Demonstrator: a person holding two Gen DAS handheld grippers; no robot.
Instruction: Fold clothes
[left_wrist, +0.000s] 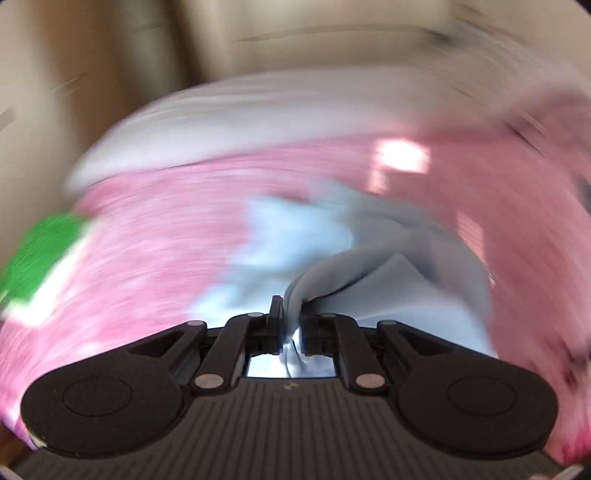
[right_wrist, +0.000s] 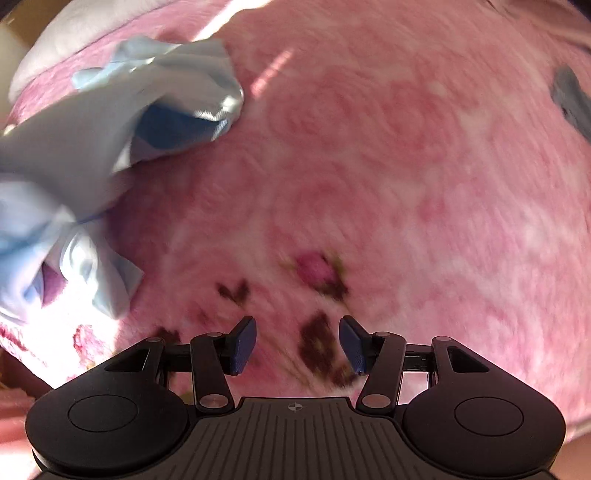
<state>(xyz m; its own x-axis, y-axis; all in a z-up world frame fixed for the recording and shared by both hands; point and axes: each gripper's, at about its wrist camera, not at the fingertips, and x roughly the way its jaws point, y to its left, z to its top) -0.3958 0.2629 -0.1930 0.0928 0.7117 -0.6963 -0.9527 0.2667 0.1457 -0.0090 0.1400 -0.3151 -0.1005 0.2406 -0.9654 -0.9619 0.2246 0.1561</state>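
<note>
A light blue garment (left_wrist: 388, 273) hangs bunched from my left gripper (left_wrist: 291, 314), which is shut on a fold of it above the pink blanket (left_wrist: 166, 229). The left wrist view is heavily blurred. In the right wrist view the same garment (right_wrist: 92, 136) is crumpled at the far left, lifted over the pink floral blanket (right_wrist: 369, 166). My right gripper (right_wrist: 297, 341) is open and empty, its blue pads (right_wrist: 243, 345) apart, low over the blanket and to the right of the garment.
A white pillow or sheet (left_wrist: 240, 110) lies at the blanket's far edge. A green item (left_wrist: 40, 254) sits at the left. A grey cloth (right_wrist: 570, 99) lies at the blanket's far right. Sunlit patches fall on the blanket.
</note>
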